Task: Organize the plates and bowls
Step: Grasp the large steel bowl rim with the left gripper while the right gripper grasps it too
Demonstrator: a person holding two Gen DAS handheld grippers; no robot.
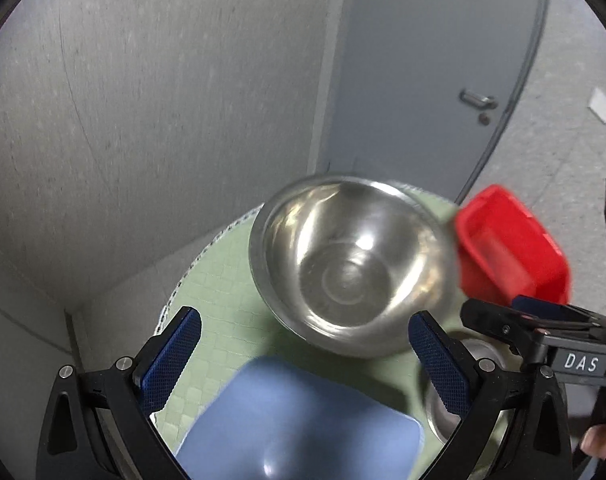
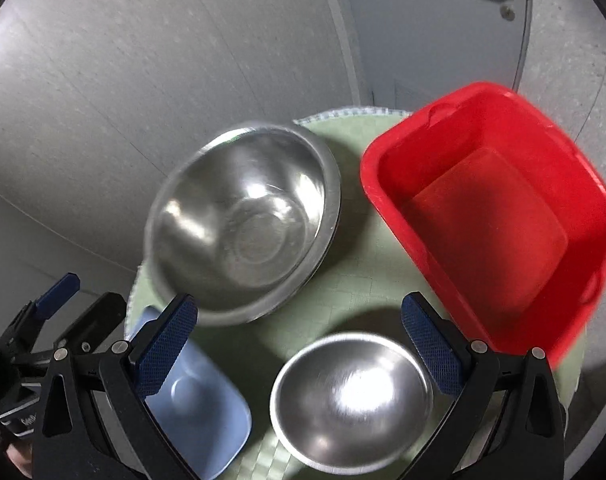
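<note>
Grey concrete walls and a grey door [image 2: 443, 32] with a metal handle stand behind a round table covered by a pale green checked cloth [image 2: 343, 304]; all items sit on this cloth. Right wrist view, left to right: left gripper [image 2: 61, 294] enters at the far left edge, jaws apart, nothing between them; blue square plate [image 2: 207, 412] lies at near left, partly under the right gripper's left finger; large steel bowl [image 2: 243, 220] sits upright behind it, empty; small steel bowl [image 2: 353, 400] sits upright near centre, just in front of the large one, apart from it; red plastic tub [image 2: 495, 216] stands at right, empty, close beside the large bowl. Right gripper [image 2: 299, 336] is spread wide above the small bowl, holding nothing. Left wrist view: left gripper [image 1: 305, 344] likewise spread wide and empty, over the blue plate and the near rim of the large bowl; image is motion-blurred.
</note>
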